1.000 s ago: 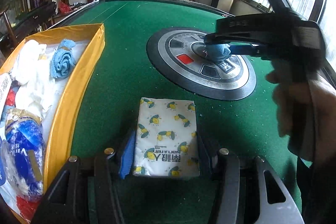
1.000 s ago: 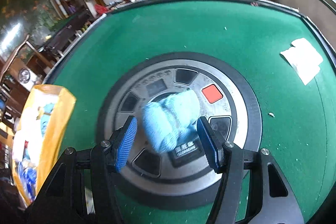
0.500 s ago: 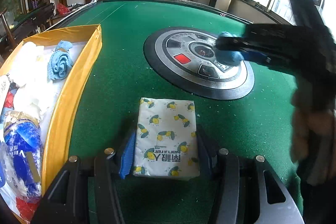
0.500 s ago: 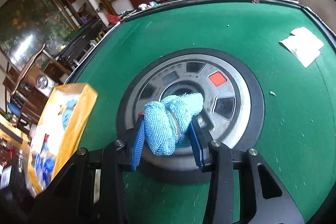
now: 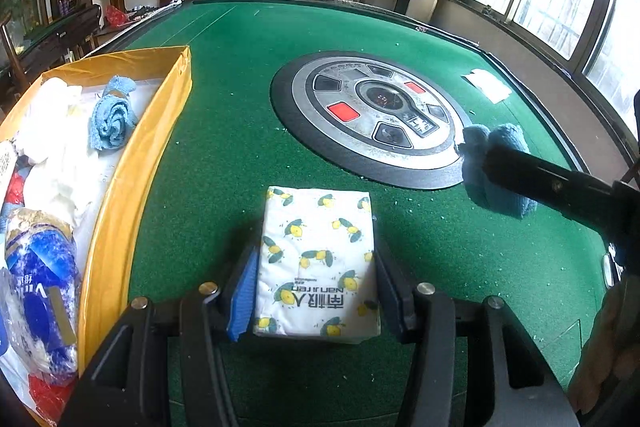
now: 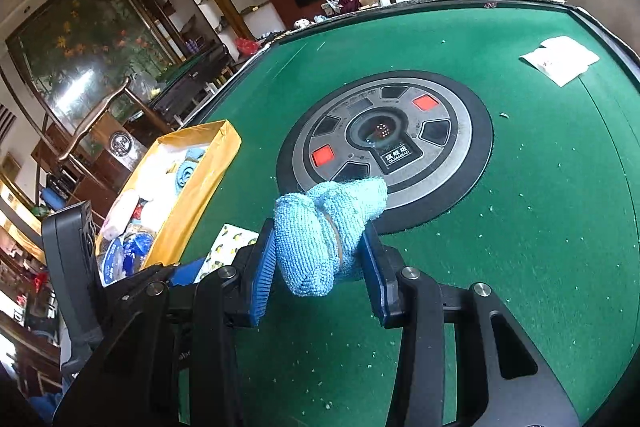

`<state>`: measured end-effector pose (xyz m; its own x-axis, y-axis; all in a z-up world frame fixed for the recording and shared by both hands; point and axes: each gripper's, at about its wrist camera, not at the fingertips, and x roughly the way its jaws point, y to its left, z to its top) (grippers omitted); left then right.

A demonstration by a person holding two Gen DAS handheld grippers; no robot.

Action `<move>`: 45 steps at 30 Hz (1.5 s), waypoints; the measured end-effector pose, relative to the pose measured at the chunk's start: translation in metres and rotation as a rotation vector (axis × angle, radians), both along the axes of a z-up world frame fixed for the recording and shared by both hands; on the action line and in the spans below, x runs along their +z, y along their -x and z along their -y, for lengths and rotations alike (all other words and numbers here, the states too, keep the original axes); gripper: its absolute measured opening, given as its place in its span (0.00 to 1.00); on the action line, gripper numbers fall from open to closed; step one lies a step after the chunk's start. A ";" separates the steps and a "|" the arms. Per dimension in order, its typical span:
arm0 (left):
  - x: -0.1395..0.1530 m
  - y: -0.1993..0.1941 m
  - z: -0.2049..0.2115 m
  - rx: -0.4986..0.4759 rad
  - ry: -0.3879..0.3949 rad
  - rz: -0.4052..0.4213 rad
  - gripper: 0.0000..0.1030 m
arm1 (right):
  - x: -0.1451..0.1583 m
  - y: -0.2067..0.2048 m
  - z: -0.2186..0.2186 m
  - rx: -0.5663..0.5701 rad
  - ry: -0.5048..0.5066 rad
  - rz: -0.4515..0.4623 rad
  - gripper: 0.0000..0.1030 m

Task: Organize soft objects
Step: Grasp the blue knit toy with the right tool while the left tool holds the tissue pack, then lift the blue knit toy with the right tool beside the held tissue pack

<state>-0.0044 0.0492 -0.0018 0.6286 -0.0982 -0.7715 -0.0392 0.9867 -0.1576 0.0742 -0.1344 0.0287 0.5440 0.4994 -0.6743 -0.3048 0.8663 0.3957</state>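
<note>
A lemon-print tissue pack (image 5: 320, 227) lies low over the green felt table (image 5: 224, 155), and my left gripper (image 5: 316, 263) is shut on its two sides. My right gripper (image 6: 320, 247) is shut on a rolled light-blue towel (image 6: 328, 219) and holds it above the felt, near the round centre panel's front rim. In the left wrist view that towel (image 5: 480, 183) hangs at the right, beside the panel. A yellow box (image 5: 160, 131) at the left holds another rolled blue towel (image 5: 110, 117), white cloths (image 5: 52, 147) and a blue-printed plastic pack (image 5: 40, 287).
A round grey control panel (image 5: 376, 115) with red buttons is set in the table's middle. A white paper sheet (image 6: 560, 61) lies near the far right edge. Small crumbs dot the felt. Chairs, shelves and a television stand beyond the table.
My right gripper closed on the blue towel, lifted it off the centre panel and carried it toward the near side of the table. The left gripper and tissue pack stayed put.
</note>
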 end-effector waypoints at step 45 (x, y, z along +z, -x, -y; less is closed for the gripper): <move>0.011 0.011 -0.001 0.012 -0.002 0.083 0.51 | -0.006 0.002 -0.010 0.025 0.051 0.007 0.39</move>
<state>-0.0151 0.0498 0.0088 0.6918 -0.0888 -0.7166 -0.0378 0.9866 -0.1588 0.0722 -0.1248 0.0230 0.5365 0.4784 -0.6952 -0.3294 0.8772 0.3494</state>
